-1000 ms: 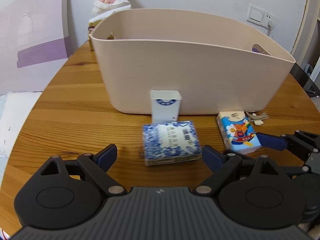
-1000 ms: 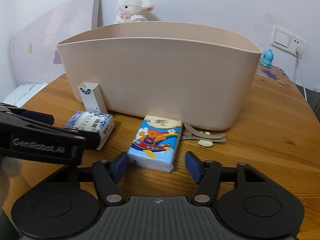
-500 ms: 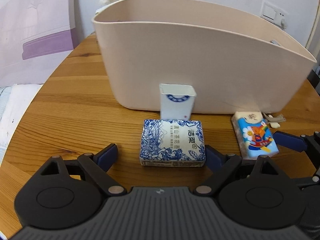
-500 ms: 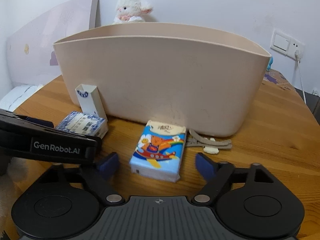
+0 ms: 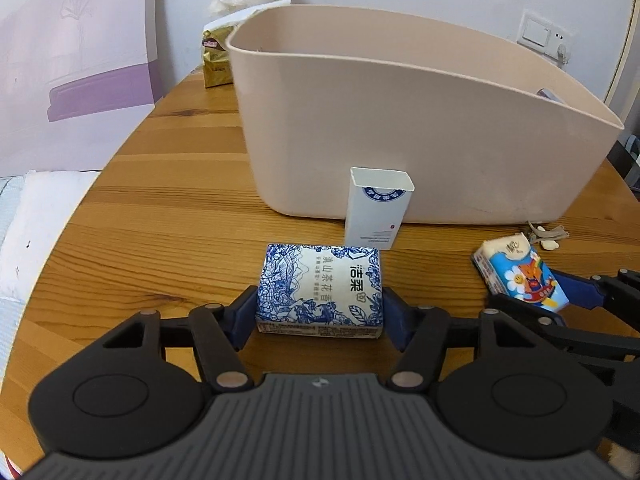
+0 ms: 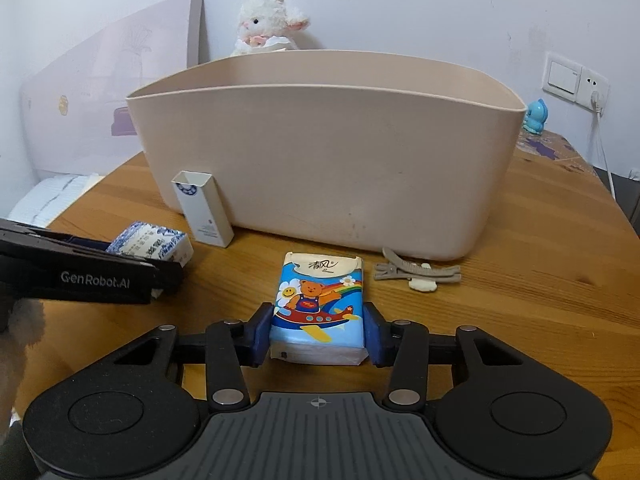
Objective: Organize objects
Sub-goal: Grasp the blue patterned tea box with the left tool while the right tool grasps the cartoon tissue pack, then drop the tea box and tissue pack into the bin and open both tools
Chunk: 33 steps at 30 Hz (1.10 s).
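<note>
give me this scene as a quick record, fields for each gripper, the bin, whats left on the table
left gripper: closed on the blue-and-white tissue pack, pack resting on the table
right gripper: closed on the cartoon bear tissue pack, also on the table
bin: beige, upright behind both packs; contents mostly hidden
white box: upright, open top, right in front of the bin wall
hair clip: lying loose in front of the bin, right of the bear pack

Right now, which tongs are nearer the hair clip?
Right. The right tongs clamp the cartoon tissue pack, with the hair clip just beyond to its right. The left tongs grip the blue-patterned tissue pack, farther left.
</note>
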Available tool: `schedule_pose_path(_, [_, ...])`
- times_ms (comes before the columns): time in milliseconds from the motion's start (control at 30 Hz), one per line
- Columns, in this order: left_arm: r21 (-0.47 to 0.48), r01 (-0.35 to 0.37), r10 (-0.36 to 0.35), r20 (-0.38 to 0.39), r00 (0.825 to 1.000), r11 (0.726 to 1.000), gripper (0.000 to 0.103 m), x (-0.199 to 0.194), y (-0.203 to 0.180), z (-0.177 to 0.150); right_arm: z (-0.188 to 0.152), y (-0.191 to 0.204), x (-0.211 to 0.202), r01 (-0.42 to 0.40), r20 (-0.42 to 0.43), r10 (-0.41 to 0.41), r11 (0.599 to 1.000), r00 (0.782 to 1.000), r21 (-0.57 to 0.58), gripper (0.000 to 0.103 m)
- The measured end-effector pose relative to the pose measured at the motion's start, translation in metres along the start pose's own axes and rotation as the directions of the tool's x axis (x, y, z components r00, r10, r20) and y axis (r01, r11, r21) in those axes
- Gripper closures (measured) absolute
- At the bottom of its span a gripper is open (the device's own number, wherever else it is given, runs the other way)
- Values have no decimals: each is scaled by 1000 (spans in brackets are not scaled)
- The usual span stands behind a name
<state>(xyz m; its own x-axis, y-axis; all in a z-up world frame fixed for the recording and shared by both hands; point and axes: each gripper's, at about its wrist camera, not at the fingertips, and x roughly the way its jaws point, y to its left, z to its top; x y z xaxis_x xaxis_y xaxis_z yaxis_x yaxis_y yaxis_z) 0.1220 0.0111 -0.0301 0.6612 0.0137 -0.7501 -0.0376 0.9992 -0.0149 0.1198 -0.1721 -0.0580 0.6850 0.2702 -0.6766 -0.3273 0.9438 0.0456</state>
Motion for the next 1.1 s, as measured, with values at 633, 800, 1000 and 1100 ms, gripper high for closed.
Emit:
schedule_pose_path(633, [80, -4, -9, 163, 987, 997, 38, -73, 3, 17, 37, -15, -79, -29, 188, 32, 999, 982, -16, 60])
schedule_pose_path(800, [96, -8, -14, 228, 974, 995, 38, -88, -4, 32, 54, -22, -91, -12, 248, 18, 1000, 969, -25, 60])
schedule_pose_path(1000, [112, -12, -22, 295, 955, 994, 38, -99, -14, 57, 77, -32, -95, 2, 301, -1, 1000, 954, -3, 60])
schedule_pose_path(1100, [111, -6, -29, 310, 950, 994, 38, -97, -19, 73, 88, -37, -91, 6, 317, -10, 1000, 948, 12, 60])
